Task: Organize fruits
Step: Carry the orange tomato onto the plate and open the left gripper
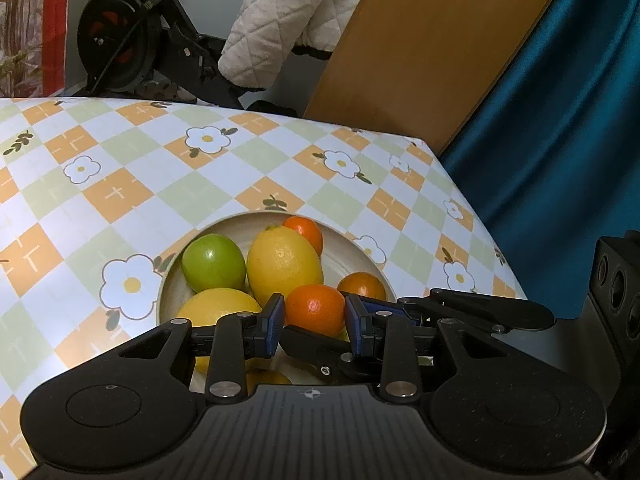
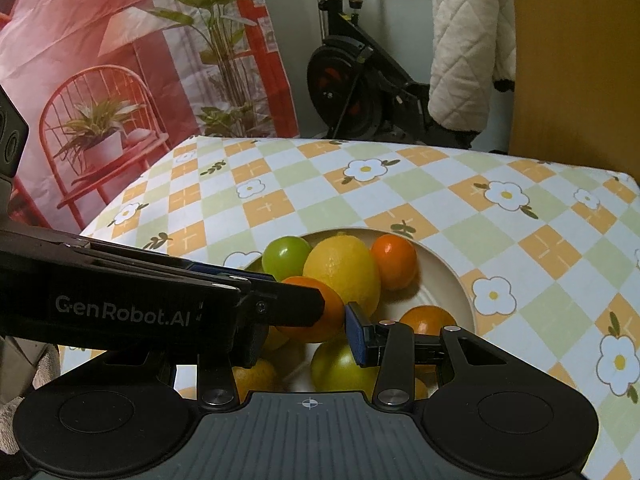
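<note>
A cream plate (image 1: 360, 256) (image 2: 452, 280) on the checked tablecloth holds a pile of fruit: two lemons (image 1: 282, 262), a green fruit (image 1: 213, 263), and several small oranges. My left gripper (image 1: 314, 318) has its blue pads either side of one orange (image 1: 314, 310) over the plate, close to its sides; contact is unclear. My right gripper (image 2: 308, 332) hovers over the same plate with that orange (image 2: 320, 312) between its fingers. The left gripper's arm crosses in front and hides its left finger. A second green fruit (image 2: 340, 368) lies under it.
The tablecloth (image 1: 120, 192) has flowers and orange and green squares; its right edge drops off beside a teal curtain (image 1: 560, 140). Behind the table stand an exercise bike (image 2: 352, 88), a quilted white coat (image 2: 464, 52) and a wooden board (image 1: 420, 48).
</note>
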`<state>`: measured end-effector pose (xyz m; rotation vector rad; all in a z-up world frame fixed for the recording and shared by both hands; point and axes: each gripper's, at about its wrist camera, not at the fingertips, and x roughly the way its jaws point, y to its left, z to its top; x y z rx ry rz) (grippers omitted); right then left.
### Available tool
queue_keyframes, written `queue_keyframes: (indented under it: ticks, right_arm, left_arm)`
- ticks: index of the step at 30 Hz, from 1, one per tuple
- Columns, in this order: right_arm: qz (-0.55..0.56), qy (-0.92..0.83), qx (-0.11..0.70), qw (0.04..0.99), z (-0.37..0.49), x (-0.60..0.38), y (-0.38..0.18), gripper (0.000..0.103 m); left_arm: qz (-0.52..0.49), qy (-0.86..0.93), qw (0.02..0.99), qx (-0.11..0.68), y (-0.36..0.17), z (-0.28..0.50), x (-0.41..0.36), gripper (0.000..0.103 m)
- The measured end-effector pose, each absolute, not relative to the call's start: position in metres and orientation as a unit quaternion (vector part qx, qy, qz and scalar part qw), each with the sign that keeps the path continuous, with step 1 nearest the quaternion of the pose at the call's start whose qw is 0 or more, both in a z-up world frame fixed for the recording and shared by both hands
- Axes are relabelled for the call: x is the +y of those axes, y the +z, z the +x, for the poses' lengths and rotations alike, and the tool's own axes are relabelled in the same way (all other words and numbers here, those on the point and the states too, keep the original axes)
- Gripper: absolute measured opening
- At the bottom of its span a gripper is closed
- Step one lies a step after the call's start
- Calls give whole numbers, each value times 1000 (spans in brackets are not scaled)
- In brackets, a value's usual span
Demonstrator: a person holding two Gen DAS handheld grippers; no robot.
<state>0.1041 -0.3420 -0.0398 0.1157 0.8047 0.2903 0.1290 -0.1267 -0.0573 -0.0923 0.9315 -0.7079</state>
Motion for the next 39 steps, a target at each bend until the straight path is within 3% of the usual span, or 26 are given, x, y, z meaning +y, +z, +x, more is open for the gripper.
queue_keyframes:
  ticks: [39]
  right_arm:
    - [66, 137, 372, 916, 92, -354, -43, 40]
  left_arm:
    - [-58, -285, 855, 429, -55, 129, -109, 36]
